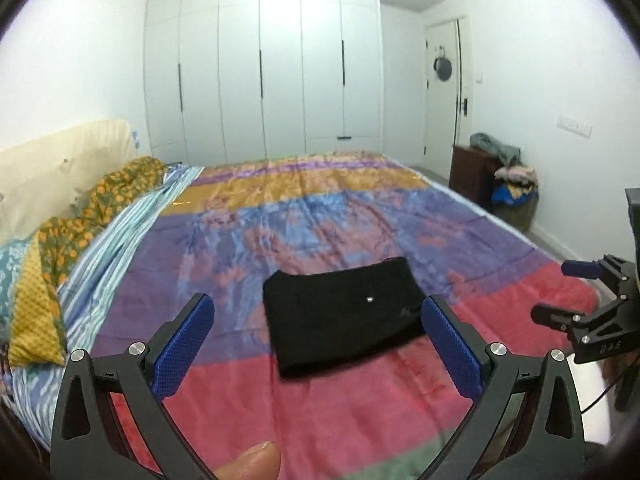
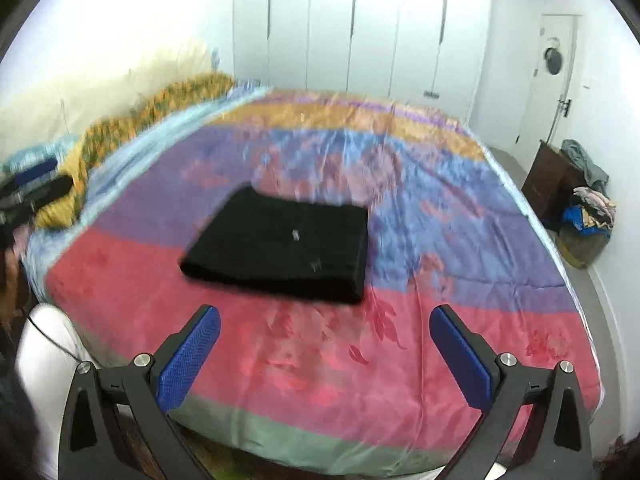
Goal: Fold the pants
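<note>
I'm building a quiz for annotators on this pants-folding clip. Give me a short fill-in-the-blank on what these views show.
1. The black folded pants lie on the striped, multicoloured satin bedspread, folded into a compact ____.
2. The left gripper is ____, holding nothing.
3. The right gripper touches ____ of the pants.
4. The tall wardrobe doors behind the bed are ____ in colour.

Missing words: rectangle; open; none; white

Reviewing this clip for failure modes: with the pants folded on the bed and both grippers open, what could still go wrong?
1. The black pants lie as a loose folded stack on the glossy bedspread; a nudge could slide or unfold them.
2. The left gripper hangs open close to the stack, so a forward move may snag its edge.
3. The right gripper view is blurred, hinting at quick motion.
</note>
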Available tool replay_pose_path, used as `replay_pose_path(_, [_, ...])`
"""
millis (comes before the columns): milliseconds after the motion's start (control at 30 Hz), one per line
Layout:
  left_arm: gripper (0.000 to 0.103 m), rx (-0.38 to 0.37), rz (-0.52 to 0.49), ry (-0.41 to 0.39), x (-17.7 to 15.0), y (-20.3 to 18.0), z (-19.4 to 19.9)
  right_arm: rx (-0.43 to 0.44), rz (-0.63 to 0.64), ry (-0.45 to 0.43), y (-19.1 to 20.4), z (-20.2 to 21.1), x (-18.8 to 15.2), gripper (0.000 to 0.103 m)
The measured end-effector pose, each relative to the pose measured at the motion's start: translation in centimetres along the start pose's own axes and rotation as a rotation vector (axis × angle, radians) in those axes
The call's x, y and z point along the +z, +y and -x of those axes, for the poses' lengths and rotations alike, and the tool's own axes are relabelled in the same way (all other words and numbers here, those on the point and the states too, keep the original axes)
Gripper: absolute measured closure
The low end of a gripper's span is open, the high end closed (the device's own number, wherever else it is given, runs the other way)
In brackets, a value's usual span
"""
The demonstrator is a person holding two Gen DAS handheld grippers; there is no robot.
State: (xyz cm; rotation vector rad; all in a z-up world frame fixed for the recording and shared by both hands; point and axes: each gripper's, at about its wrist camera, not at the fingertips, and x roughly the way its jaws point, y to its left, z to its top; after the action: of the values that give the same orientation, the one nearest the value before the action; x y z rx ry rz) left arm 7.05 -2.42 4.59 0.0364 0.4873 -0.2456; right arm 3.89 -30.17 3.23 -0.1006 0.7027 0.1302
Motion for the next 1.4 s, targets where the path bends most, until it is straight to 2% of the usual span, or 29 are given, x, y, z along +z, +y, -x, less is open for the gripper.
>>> replay_pose_path(100, [0.0,-0.002,0.036,0.035,-1.5,-0.6,0.2,0.001,-0.034,-0.035,1.1,1.5,-0.6,0.0])
replay_pose_path(267, [0.0,0.011,0.053,0.23,-4.3,-1.3,-2.2,0.013,-0.016,0.057,3.1,-0.1,-2.0,0.0])
replay_pose_path(300, [0.0,0.011,0.054,0.249,-4.5,-1.3,-2.2,0.003,0.001,0.072,3.5,-0.4,-2.3,0.0])
replay_pose_path(367, [0.0,0.016,0.069,0.254,-4.8,-1.3,-1.8,-0.024,0.02,0.076,3.9,-0.6,-2.8,0.0])
replay_pose_path(500, [0.0,0.032,0.119,0.285,-4.8,-0.8,-1.7,-0.017,-0.018,0.062,3.7,0.0,-2.7,0.0])
replay_pose_path(667, [0.0,0.051,0.117,0.314,-5.3,-0.9,-2.0,-0.031,-0.01,0.037,4.0,0.5,-2.1,0.0])
replay_pose_path(833, [0.0,0.068,0.097,0.268,-4.8,-1.1,-1.2,-0.023,-0.015,0.035,4.1,0.5,-2.2,0.0])
replay_pose_path(967, [0.0,0.053,0.149,0.232,-4.3,-0.1,-1.2,0.005,-0.032,0.026,3.8,0.8,-2.1,0.0])
replay_pose_path(1067, [0.0,0.055,0.194,0.24,-4.2,0.9,-1.7,0.014,-0.044,0.037,3.6,0.9,-2.0,0.0])
replay_pose_path(1233, [0.0,0.169,0.097,0.295,-4.6,0.1,-2.4,-0.015,-0.041,0.042,3.5,1.1,-2.2,0.0])
replay_pose_path(1400, [0.0,0.166,0.084,0.299,-4.5,-0.3,-2.3,-0.036,-0.035,0.07,3.4,0.4,-2.6,0.0])
